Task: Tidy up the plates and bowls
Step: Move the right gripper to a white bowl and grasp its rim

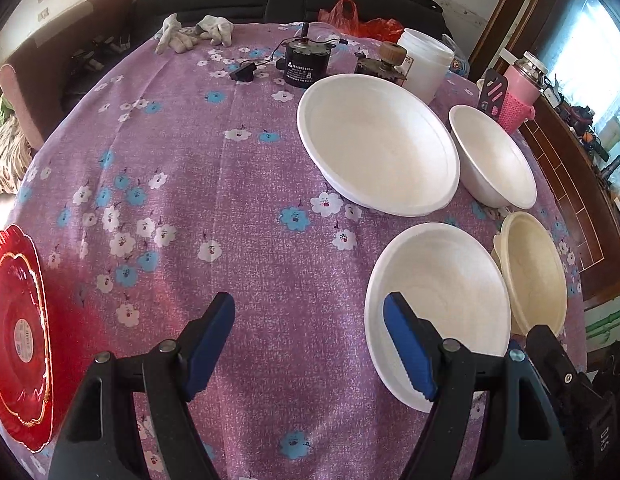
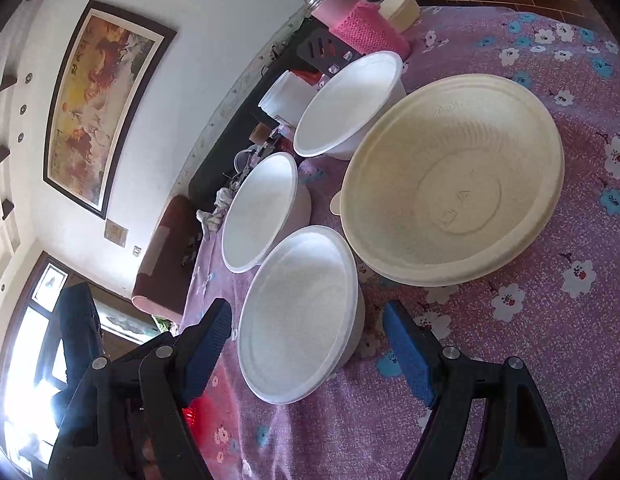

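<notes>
Across the room's middle stands the tabletop (image 1: 230, 200), draped in a purple cloth printed with white and blue flowers, and it bears all the ware under inspection. Largest of the pieces is the wide white foam plate (image 1: 376, 142) toward the far right of the left wrist view. Next in size, the nearer white foam plate (image 1: 440, 300) sits just in front of it, apart from it, with cloth showing between. A cream bowl (image 2: 454, 176) lies just beside that nearer plate on the right-hand edge; from the right wrist view its rim overlaps the nearer plate's edge, though contact cannot be confirmed. A white foam bowl (image 1: 492, 156) stands upright beside the wide plate. A red scalloped plate (image 1: 18, 336) with a gold rim lies well apart at the left edge. Behind the ware are a white tub (image 1: 424, 62), a pink flask (image 1: 520, 92), a black cylindrical motor (image 1: 302, 62) and a pair of pale work gloves (image 1: 194, 34). The left tool (image 1: 310, 350) stands with its blue pads wide apart, gripping nothing, its right-hand pad above the nearer plate. The right tool (image 2: 308, 354) is likewise spread wide and empty, straddling that same plate.
</notes>
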A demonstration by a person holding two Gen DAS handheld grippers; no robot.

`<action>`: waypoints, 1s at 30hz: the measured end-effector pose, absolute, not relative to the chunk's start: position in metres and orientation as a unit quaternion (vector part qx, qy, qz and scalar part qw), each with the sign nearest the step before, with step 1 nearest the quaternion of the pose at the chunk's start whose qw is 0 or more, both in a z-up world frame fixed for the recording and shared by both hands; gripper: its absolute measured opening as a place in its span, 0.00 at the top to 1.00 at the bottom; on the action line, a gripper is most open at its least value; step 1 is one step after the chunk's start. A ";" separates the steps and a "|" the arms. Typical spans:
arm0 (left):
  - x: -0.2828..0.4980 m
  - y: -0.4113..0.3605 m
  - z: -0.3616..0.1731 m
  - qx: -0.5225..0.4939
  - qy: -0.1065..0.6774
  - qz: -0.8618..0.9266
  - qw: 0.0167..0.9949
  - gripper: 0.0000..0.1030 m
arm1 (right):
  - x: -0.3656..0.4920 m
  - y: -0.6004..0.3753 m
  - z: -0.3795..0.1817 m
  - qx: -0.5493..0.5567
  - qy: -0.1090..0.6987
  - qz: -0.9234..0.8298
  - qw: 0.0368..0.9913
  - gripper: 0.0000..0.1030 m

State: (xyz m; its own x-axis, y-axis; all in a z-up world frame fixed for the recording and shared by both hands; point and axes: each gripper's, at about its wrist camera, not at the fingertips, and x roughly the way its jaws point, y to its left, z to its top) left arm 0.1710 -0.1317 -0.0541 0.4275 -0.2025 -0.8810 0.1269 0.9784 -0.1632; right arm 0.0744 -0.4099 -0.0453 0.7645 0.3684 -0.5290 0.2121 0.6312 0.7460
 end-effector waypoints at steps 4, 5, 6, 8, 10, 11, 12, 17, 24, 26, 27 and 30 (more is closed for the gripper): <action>0.175 -0.138 -0.061 -0.038 0.531 -0.105 0.840 0.26 | 0.079 -0.409 -0.050 0.433 0.346 0.052 0.831 0.20; 0.175 -0.141 -0.063 -0.036 0.532 -0.106 0.839 0.26 | 0.080 -0.409 -0.050 0.433 0.345 0.052 0.831 0.20; 0.176 -0.143 -0.065 -0.033 0.533 -0.107 0.838 0.26 | 0.080 -0.409 -0.051 0.433 0.344 0.049 0.831 0.20; 0.177 -0.147 -0.069 -0.034 0.537 -0.112 0.836 0.26 | 0.081 -0.410 -0.053 0.440 0.342 0.049 0.829 0.20; 0.179 -0.149 -0.072 -0.036 0.539 -0.115 0.834 0.26 | 0.083 -0.411 -0.057 0.452 0.345 0.049 0.821 0.20; 0.180 -0.151 -0.073 -0.037 0.540 -0.117 0.833 0.26 | 0.084 -0.412 -0.060 0.457 0.348 0.051 0.817 0.20; 0.180 -0.151 -0.074 -0.038 0.540 -0.118 0.832 0.26 | 0.086 -0.412 -0.062 0.460 0.352 0.052 0.813 0.21; 0.182 -0.153 -0.077 -0.045 0.538 -0.121 0.833 0.26 | 0.092 -0.409 -0.069 0.458 0.366 0.049 0.809 0.33; 0.182 -0.154 -0.080 -0.044 0.534 -0.122 0.835 0.26 | 0.092 -0.413 -0.074 0.465 0.367 0.033 0.805 0.35; 0.182 -0.153 -0.080 -0.045 0.530 -0.123 0.838 0.26 | 0.093 -0.413 -0.073 0.461 0.369 0.032 0.806 0.41; 0.181 -0.154 -0.080 -0.044 0.527 -0.122 0.840 0.26 | 0.092 -0.412 -0.072 0.458 0.369 0.031 0.808 0.43; 0.179 -0.154 -0.078 -0.037 0.515 -0.122 0.848 0.29 | 0.093 -0.412 -0.073 0.449 0.373 0.025 0.812 0.52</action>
